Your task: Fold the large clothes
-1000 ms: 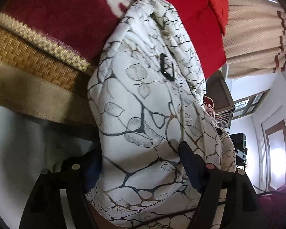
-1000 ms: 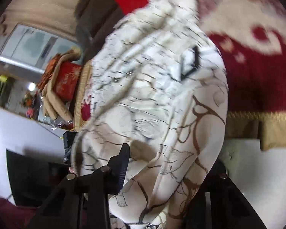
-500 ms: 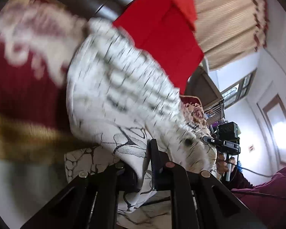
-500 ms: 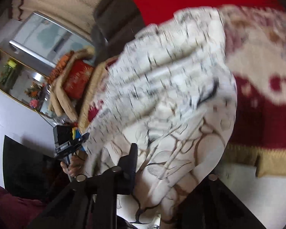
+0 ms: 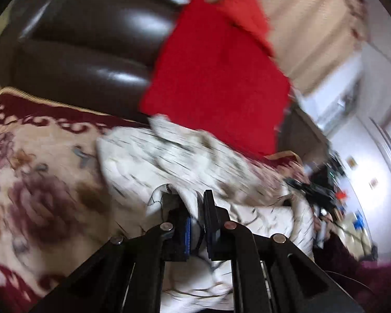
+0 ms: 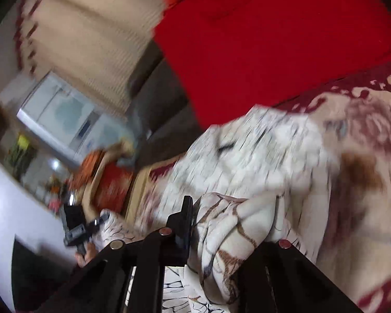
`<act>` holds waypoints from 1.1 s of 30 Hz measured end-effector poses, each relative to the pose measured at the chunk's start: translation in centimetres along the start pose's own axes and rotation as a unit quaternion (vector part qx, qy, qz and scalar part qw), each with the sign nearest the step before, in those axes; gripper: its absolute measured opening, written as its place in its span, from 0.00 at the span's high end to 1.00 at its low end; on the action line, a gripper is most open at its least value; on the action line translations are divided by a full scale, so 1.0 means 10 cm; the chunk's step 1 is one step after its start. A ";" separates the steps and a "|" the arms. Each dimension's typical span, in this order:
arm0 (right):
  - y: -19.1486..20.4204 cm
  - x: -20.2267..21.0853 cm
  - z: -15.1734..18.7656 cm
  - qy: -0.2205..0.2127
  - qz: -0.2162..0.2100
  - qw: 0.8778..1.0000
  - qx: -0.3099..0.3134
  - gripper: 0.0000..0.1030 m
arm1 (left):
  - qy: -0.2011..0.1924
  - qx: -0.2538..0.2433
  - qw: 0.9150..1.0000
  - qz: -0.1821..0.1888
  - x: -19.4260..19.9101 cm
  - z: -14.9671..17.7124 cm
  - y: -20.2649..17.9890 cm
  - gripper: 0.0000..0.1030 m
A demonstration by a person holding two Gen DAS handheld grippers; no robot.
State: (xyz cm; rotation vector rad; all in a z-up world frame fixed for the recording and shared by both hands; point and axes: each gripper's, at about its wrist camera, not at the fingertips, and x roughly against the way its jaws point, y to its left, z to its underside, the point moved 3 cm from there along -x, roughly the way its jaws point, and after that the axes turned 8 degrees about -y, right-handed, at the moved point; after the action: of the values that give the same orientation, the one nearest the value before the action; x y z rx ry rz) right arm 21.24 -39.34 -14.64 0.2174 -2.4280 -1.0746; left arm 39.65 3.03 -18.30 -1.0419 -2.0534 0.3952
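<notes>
Only the left view shows the dark sofa back [image 5: 86, 52]. The white leafy cloth [image 5: 174, 161] lies on the flowery cover [image 5: 39, 182]. The left tongs [image 5: 195, 208] pinch its edge. The right tongs [image 6: 216, 224] are closing on a thick bunch of it.

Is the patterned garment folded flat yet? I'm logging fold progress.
Not yet. The white patterned garment is bunched and creased, pinched in the left gripper and bundled in the closing right gripper.
</notes>
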 end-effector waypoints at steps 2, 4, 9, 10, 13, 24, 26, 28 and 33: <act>-0.30 -0.29 -0.20 0.001 0.018 0.999 -0.038 0.87 | 0.010 0.048 0.997 -0.056 -0.32 -0.12 0.37 0.91; -0.62 -0.57 -0.25 0.025 0.041 0.994 -0.095 0.86 | 0.051 0.093 0.988 -0.114 -0.65 -0.05 0.73 0.87; -0.94 -0.83 -0.16 0.068 0.039 0.985 -0.152 0.71 | 0.069 0.171 0.977 -0.104 -0.78 0.27 0.98 0.59; -0.88 -0.77 -0.17 0.066 0.027 0.987 -0.147 0.62 | 0.061 0.177 0.978 -0.095 -0.72 0.30 0.97 0.50; -0.71 -0.54 -0.19 0.044 0.002 0.990 -0.137 0.12 | 0.037 0.192 0.977 -0.085 -0.47 0.37 0.92 0.18; -0.20 -0.40 0.29 0.108 0.008 0.994 -0.015 0.67 | 0.056 0.116 0.991 -0.039 -0.33 0.43 0.23 0.58; -0.19 -0.40 0.30 0.116 0.022 0.993 0.000 0.77 | 0.077 0.098 0.990 -0.060 -0.40 0.40 0.17 0.79; -0.14 -0.40 0.24 0.112 0.020 0.994 0.007 0.81 | 0.079 0.086 0.992 -0.057 -0.41 0.31 0.09 0.83; -0.09 -0.29 -0.19 0.047 -0.035 0.998 -0.023 0.82 | 0.044 0.082 0.995 -0.029 -0.34 -0.18 0.00 0.84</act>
State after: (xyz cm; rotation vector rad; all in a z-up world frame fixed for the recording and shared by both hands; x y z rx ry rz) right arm 24.69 -40.22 -15.23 0.3315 -2.3259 -1.1226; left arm 42.24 0.20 -18.83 -0.8844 -1.9333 0.4715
